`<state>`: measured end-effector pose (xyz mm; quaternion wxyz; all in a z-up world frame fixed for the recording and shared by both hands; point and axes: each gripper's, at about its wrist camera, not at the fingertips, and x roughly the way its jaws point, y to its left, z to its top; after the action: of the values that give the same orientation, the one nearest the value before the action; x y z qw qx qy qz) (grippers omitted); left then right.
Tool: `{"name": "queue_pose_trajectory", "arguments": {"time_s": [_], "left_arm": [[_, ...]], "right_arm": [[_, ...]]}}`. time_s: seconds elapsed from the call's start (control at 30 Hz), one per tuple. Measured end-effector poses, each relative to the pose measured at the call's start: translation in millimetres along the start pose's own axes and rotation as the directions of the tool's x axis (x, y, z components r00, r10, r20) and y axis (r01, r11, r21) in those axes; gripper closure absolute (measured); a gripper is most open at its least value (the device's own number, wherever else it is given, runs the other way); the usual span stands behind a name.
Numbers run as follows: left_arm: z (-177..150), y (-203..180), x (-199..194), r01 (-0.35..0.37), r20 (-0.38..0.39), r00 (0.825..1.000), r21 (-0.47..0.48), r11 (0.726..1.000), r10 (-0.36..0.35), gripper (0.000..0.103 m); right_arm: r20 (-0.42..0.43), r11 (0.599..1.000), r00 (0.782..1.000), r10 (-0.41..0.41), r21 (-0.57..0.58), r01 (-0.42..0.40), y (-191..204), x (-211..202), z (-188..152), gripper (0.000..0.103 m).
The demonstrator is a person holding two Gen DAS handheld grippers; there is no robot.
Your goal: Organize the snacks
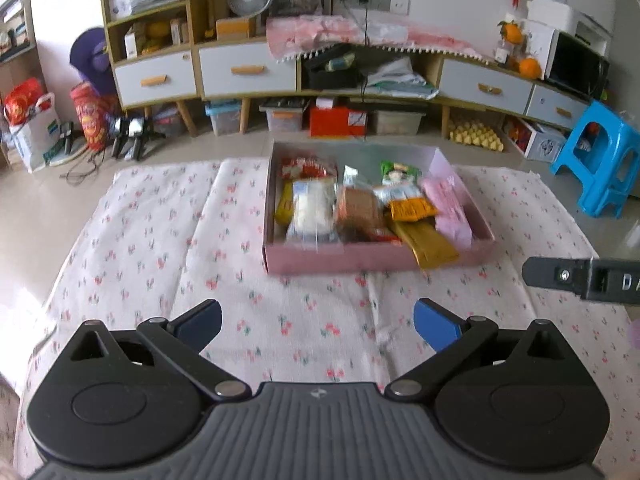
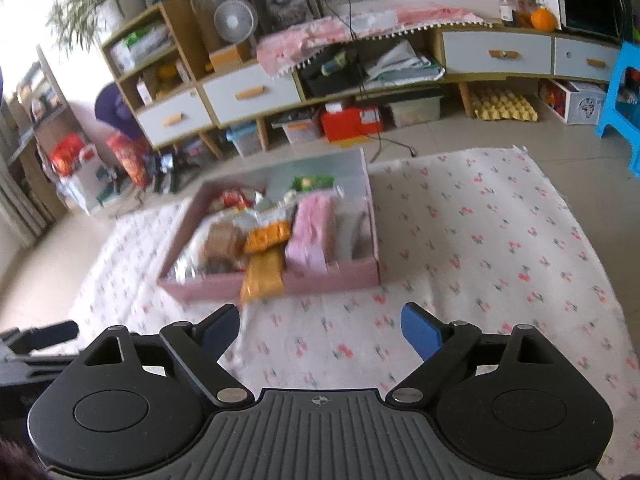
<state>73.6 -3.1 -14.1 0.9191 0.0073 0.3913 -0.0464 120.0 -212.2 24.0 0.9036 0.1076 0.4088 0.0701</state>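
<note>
Left gripper (image 1: 318, 322): jaws spread wide, nothing between them, above the floral cloth (image 1: 160, 248).
Right gripper (image 2: 320, 330): jaws apart, empty.
Pink box (image 1: 360, 260): on the cloth, at 12 o'clock from the left gripper.
Snacks: packed inside the box; a gold packet (image 1: 430, 246) overhangs its near wall.

A pink box (image 1: 360, 258) sits on a white worktop cloth (image 1: 160, 240) printed with red cherries, a gold packet (image 1: 434, 246) overhanging.
</note>
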Motion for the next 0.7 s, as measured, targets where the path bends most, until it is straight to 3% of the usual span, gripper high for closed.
{"name": "queue_pose_trajectory", "arguments": {"time_s": [0.17, 0.3, 0.7], "left_arm": [[-8.7, -3.9, -1.3, 0.007, -0.052, 0.999, -0.029, 1.0, -0.008, 0.001], [-11.8, -6.5, 0.7, 0.008, -0.094, 0.996, -0.046, 0.999, -0.012, 0.001], [-13.8, -9.9, 3.3, -0.006, -0.103, 0.995, -0.039, 0.999, 0.002, 0.001]], "right_arm": [[-0.034, 0.997, 0.998, -0.058, -0.05, 0.056, 1.9, -7.8, -14.5, 0.013], [-0.053, 0.995, 0.997, -0.06, -0.083, 0.056, 7.2, -9.9, -19.4, 0.012], [-0.103, 0.99, 0.992, -0.077, -0.128, 0.063, 13.8, 0.8, -22.4, 0.012]]}}
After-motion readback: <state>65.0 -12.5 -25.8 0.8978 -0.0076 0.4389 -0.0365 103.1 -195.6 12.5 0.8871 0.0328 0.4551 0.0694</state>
